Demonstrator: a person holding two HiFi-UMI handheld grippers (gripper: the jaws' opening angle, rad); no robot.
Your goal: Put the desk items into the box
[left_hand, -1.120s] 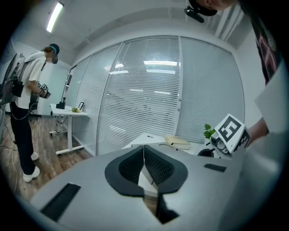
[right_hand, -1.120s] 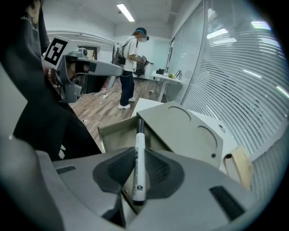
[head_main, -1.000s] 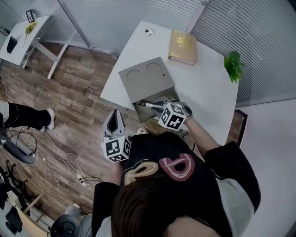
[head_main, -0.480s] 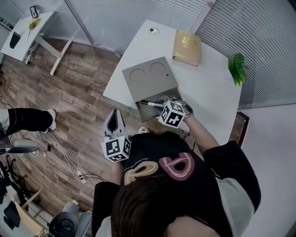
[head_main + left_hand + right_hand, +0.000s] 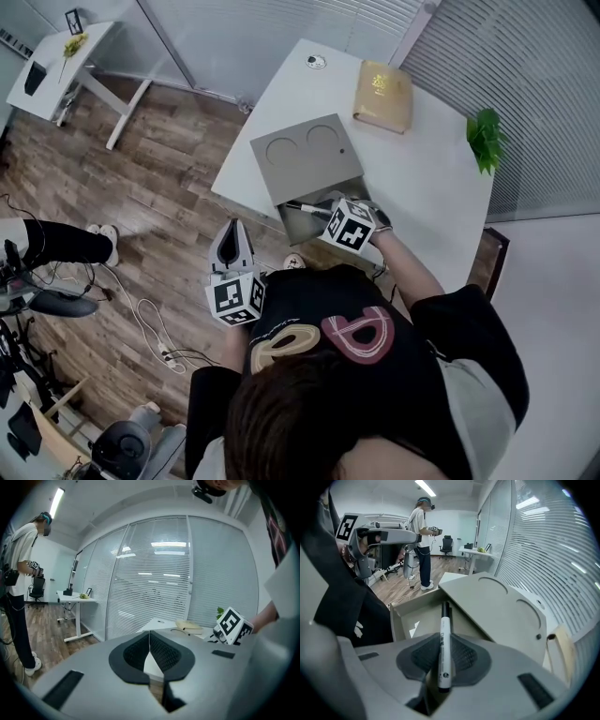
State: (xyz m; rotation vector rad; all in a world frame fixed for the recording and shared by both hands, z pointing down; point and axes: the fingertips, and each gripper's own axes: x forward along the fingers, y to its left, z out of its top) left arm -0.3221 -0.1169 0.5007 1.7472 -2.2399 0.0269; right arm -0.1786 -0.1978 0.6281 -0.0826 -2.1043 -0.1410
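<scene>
the marker [image 5: 446, 620] is clamped between the pads [image 5: 465, 656] of the right tool [image 5: 443, 648], taken about the middle of its barrel so that the dark end projects ahead of the jaws and can be lowered in first. the tool is tilted down over the open grey box [image 5: 292, 228], which stands at the near edge of the tabletop [image 5: 422, 187]. the marker's tip is held above the bare bottom of the box, and no contact with it can be seen. the lid [image 5: 305, 161], with two round recesses in it, is folded back away from the person, so the opening is left free on the side from which the right tool is brought in.

the left tool [image 5: 232, 246] is held off the tabletop, to the left of the box and over the wooden floor [image 5: 141, 187]. its jaws are pressed together with nothing between them. it is judged to be parked there so that the opening is not crowded.

the step in hand is judged to be the release of the marker into the box. a tan book [image 5: 382, 96] lies flat at the far side of the tabletop, well apart from the box, with a small plant [image 5: 485, 139] near the right edge. the book is judged to be a desk item not yet packed.
</scene>
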